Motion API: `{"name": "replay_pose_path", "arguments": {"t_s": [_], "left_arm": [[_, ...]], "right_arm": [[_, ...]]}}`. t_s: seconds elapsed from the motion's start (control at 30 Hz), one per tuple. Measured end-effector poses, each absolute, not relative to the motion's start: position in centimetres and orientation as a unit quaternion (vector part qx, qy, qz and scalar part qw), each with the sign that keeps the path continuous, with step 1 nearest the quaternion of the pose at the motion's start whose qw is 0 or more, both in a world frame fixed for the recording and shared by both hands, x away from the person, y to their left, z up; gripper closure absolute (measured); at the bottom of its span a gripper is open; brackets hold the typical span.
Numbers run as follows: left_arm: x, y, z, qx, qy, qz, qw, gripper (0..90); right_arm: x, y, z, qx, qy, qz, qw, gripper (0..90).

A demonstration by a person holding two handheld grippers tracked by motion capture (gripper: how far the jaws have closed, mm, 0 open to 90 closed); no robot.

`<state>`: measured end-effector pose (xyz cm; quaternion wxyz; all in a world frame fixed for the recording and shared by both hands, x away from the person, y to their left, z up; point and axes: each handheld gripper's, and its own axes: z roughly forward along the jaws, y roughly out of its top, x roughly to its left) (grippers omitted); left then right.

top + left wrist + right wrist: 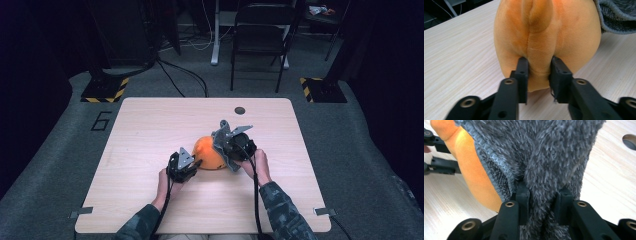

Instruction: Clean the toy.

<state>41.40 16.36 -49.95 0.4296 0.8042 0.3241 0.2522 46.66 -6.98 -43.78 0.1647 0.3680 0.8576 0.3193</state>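
Orange plush toy (209, 153) sits near the middle of the pale wooden worktop (150, 130), with a fuzzy grey knitted cover (544, 150) draped against the side that faces the person's right hand. From where I stand the job looks like working that cover on or off the toy, and I cannot tell which. The left gripper (537, 75) has its fingers (522, 72) pinching a raised seam at the toy's lower end, and the right gripper (542, 200) has its fingers (522, 195) clamped on a bunched fold of the grey knit. To do this well, I would say the left hand should act purely as an anchor, keeping the toy pressed low on the wood so it cannot roll or lift. The right should pull steadily along the toy's curve rather than straight away from it, since the knit stretches and a jerk could drag the toy out of that narrow seam pinch. A deeper bite on the plush might hold more safely.
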Motion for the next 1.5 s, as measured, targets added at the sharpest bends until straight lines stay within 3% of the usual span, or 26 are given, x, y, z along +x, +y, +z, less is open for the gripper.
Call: {"name": "replay_pose_path", "arguments": {"t_s": [0.13,0.4,0.63,0.73,0.83,1.03,1.5], "left_arm": [[41.5,16.7,-49.7,0.803,0.327,0.237,0.438,78.6],[41.7,17.4,-47.7,0.791,0.354,0.172,0.468,79.0],[41.5,17.0,-47.4,0.789,0.352,0.159,0.478,78.7],[41.4,16.9,-47.5,0.787,0.355,0.159,0.478,78.4],[41.5,16.9,-47.8,0.792,0.352,0.167,0.469,77.7],[41.6,17.0,-48.1,0.792,0.353,0.174,0.467,76.1],[41.7,17.0,-48.4,0.791,0.351,0.175,0.469,75.1]], "right_arm": [[46.5,-7.0,-43.5,0.365,0.857,0.319,0.174,70.3],[46.1,-7.9,-41.4,0.377,0.836,0.353,0.187,70.7],[44.5,-6.1,-39.4,0.342,0.843,0.374,0.179,70.3],[43.9,-4.8,-39.6,0.332,0.849,0.372,0.174,70.0],[44.0,-4.0,-40.5,0.318,0.859,0.349,0.199,69.9],[44.7,-4.5,-41.5,0.327,0.862,0.330,0.202,69.8],[47.0,-7.3,-44.3,0.387,0.861,0.291,0.154,68.8]]}}
